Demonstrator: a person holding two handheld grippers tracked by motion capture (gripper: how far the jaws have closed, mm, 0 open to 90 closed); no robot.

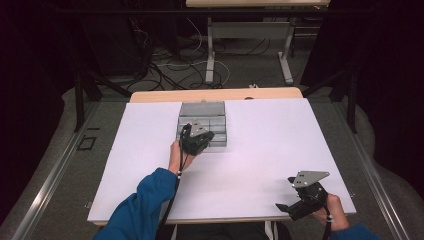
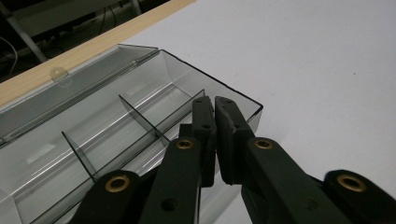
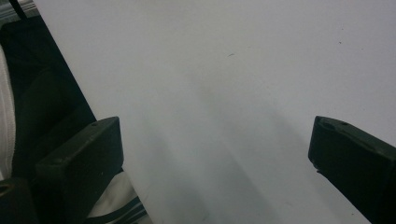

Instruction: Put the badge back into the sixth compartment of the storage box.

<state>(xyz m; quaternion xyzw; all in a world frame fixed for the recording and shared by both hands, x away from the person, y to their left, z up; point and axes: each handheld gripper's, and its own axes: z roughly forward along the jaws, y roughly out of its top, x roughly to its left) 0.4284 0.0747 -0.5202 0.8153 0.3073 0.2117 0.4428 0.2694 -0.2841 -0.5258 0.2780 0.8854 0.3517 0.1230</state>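
Compartment box (image 1: 202,125) sits open on white table (image 1: 280,135); room dark, perhaps cabled.

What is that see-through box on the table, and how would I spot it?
Look at the white table, toward its far edge near the middle. There sits a clear grey plastic box with its lid open. The left gripper, shut, is at its front wall. Thin dividers split it into compartments, and it is the sole container there.
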